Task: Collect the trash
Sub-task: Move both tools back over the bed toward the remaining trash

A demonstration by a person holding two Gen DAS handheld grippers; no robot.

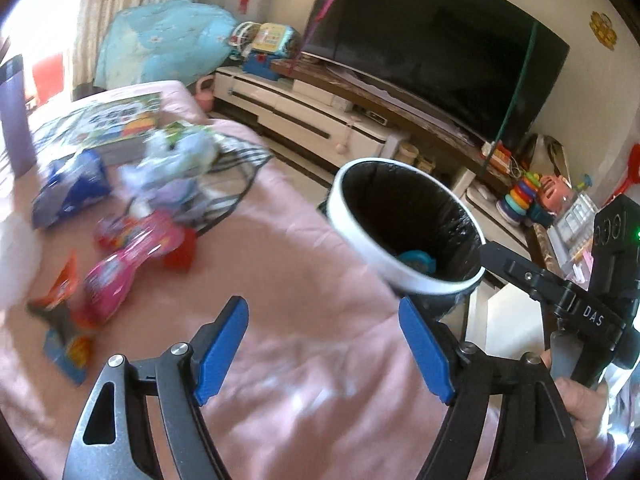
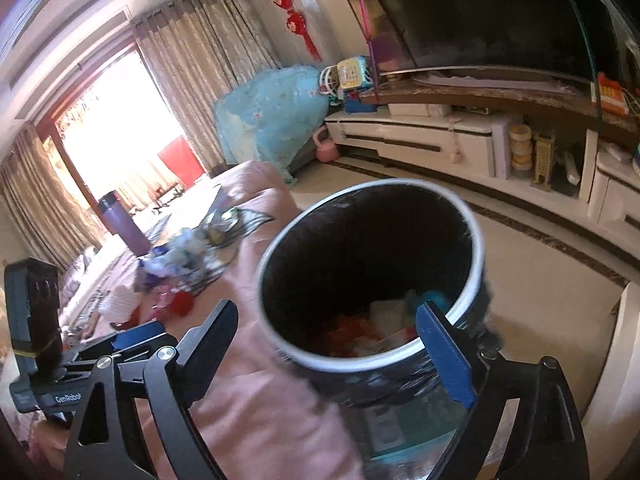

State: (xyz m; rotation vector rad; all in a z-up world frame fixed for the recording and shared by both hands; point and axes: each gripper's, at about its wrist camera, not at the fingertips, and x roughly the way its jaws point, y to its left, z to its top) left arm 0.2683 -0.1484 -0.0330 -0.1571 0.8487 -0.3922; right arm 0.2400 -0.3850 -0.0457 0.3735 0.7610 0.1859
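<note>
A white-rimmed bin with a black liner (image 1: 404,224) stands beside the pink-covered table (image 1: 280,280); in the right wrist view the bin (image 2: 372,280) holds several wrappers. On the table lie a pink wrapper (image 1: 120,268), an orange packet (image 1: 60,292), a blue bag (image 1: 72,192) and crumpled pale plastic (image 1: 176,160). My left gripper (image 1: 324,344) is open and empty over the table's near part. My right gripper (image 2: 332,344) is open at the bin's near rim, its right pad (image 2: 444,352) against the rim.
A purple bottle (image 1: 14,116) stands at the table's far left beside a picture book (image 1: 112,124). Black cables (image 1: 236,176) lie near the table edge. A TV cabinet (image 1: 320,116) with toys runs along the wall across tiled floor.
</note>
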